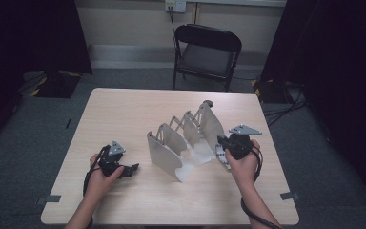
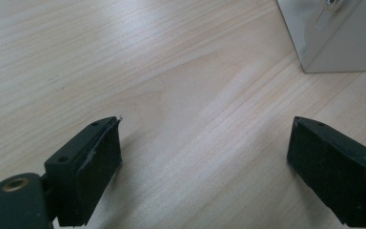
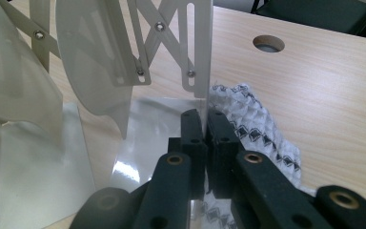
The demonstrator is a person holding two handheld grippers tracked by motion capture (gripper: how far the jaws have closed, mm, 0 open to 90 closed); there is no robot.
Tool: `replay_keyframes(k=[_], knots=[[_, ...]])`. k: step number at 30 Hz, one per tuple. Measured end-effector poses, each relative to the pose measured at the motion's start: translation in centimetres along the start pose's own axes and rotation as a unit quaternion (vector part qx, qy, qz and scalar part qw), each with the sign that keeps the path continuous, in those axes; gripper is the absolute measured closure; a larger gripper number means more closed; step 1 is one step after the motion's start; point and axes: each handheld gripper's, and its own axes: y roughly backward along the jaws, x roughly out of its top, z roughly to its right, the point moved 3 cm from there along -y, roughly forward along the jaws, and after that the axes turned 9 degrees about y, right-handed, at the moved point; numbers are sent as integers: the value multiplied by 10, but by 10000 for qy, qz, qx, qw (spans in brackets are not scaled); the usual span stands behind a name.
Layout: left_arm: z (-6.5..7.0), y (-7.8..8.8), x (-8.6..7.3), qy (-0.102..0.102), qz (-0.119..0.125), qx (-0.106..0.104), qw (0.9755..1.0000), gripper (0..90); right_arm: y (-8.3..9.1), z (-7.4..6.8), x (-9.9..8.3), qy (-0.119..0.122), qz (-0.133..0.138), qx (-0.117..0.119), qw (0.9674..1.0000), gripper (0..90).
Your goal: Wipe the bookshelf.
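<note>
A pale grey folding rack (image 1: 164, 155) of flat panels joined by scissor links stands mid-table, with glossy clear film (image 1: 196, 160) lying between its panels. My right gripper (image 1: 223, 144) sits at the rack's right end. In the right gripper view its jaws (image 3: 203, 119) are shut on the thin lower edge of the end panel (image 3: 200, 52), beside the film (image 3: 147, 138). A white patterned cloth (image 3: 255, 126) lies just right of the jaws. My left gripper (image 1: 132, 169) rests left of the rack, open (image 2: 205, 138) over bare wood, with a rack panel corner (image 2: 338, 38) ahead.
The wooden table (image 1: 124, 114) has a round hole (image 3: 268, 43) near its far edge. A black folding chair (image 1: 207, 50) stands behind the table. Dark curtains hang at both sides, and cables lie on the grey floor at the right.
</note>
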Motion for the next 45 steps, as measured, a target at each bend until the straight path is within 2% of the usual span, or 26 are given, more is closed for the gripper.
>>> replay_keyframes(k=[1,4,8,12,14,15,19,21,23,26,28,32,34,37,38,40,42,43,44,45], knots=[[0,0,0,5,-9,-8,10000,109,0,0,-2,40,-19,30,10000,789],[0,0,0,6,-7,-9,10000,109,-2,2,-11,188,-191,51,9996,777],[0,0,0,6,-7,-7,10000,109,-5,8,-31,159,-414,105,9990,741],[0,0,0,2,-10,-9,10000,109,-12,20,-50,-23,-585,-46,9983,688],[0,0,0,5,-9,-9,10000,109,-17,28,-55,-137,-630,-173,9978,621],[0,0,0,5,-10,-9,10000,109,-20,32,-57,-180,-660,-213,9974,616],[0,0,0,7,-9,-11,10000,109,-34,41,-61,-325,-738,-218,9965,547],[0,0,0,5,-10,-13,10000,109,-41,42,-62,-262,-866,-199,9957,528],[0,0,0,-1,-15,-15,10000,109,-45,40,-63,-202,-921,-203,9953,555],[0,0,0,1,-12,-15,10000,109,-48,36,-64,-204,-885,-108,9958,712],[0,0,0,4,-9,-9,10000,109,-46,34,-64,-122,-884,-127,9959,770],[0,0,0,1,-7,-12,10000,109,-41,30,-61,-145,-1023,27,9946,745],[0,0,0,-2,-13,-8,10000,109,-36,32,-58,-131,-937,-102,9955,686],[0,0,0,4,-9,-8,10000,109,-34,39,-50,-278,-667,-139,9973,601],[0,0,0,3,-9,-12,10000,109,-35,41,-49,-264,-659,-203,9973,587],[0,0,0,0,-12,-13,10000,109,-41,42,-48,-198,-634,-145,9977,544],[0,0,0,5,-9,-12,10000,109,-50,43,-52,-82,-798,-159,9967,526],[0,0,0,5,-9,-15,10000,109,-54,42,-55,-114,-807,-121,9966,550],[0,0,0,-1,-13,-18,10000,109,-58,41,-58,-137,-815,-31,9966,613],[0,0,0,-2,-14,-18,10000,109,-59,39,-60,-196,-746,65,9970,713]])
